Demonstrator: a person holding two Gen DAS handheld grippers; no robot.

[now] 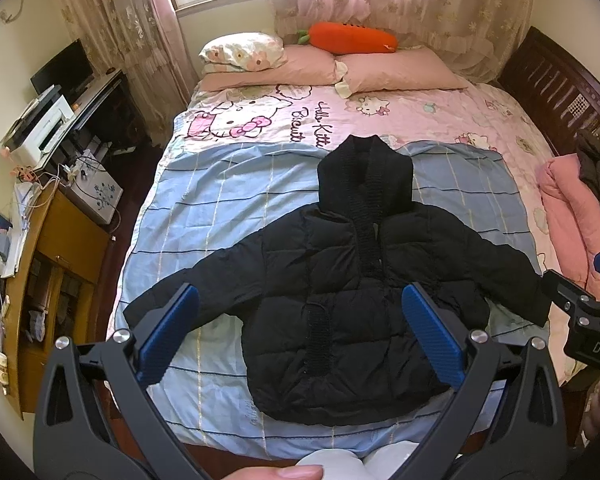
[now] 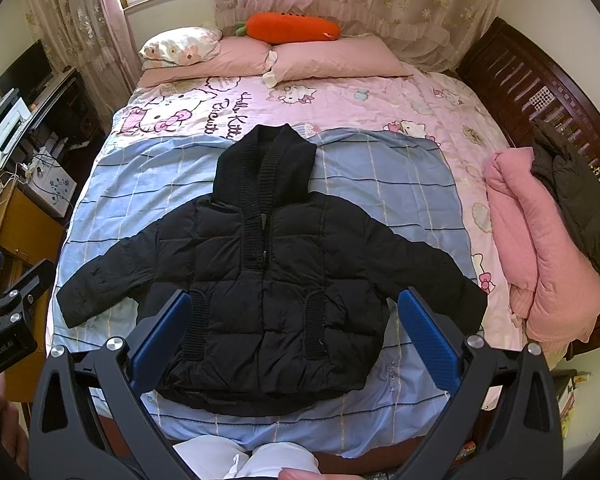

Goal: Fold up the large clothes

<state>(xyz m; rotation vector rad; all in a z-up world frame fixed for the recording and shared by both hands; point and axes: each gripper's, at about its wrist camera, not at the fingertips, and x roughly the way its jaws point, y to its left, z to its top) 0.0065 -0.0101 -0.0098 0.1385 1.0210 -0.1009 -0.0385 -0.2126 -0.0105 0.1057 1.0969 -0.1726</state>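
Observation:
A black hooded puffer jacket (image 1: 340, 280) lies flat and face up on a blue checked sheet (image 1: 220, 208) on the bed, sleeves spread to both sides, hood pointing to the pillows. It also shows in the right wrist view (image 2: 268, 272). My left gripper (image 1: 300, 332) is open and empty, held above the jacket's lower hem. My right gripper (image 2: 296, 336) is open and empty, also above the hem. The right gripper's body shows at the right edge of the left wrist view (image 1: 580, 304).
The bed has a pink Hello Kitty cover (image 2: 340, 100), pink pillows (image 2: 332, 60) and a carrot plush (image 2: 292, 28). A pink quilt (image 2: 540, 248) with a dark garment (image 2: 580, 200) lies at the right. A desk and wooden cabinet (image 1: 60, 240) stand left of the bed.

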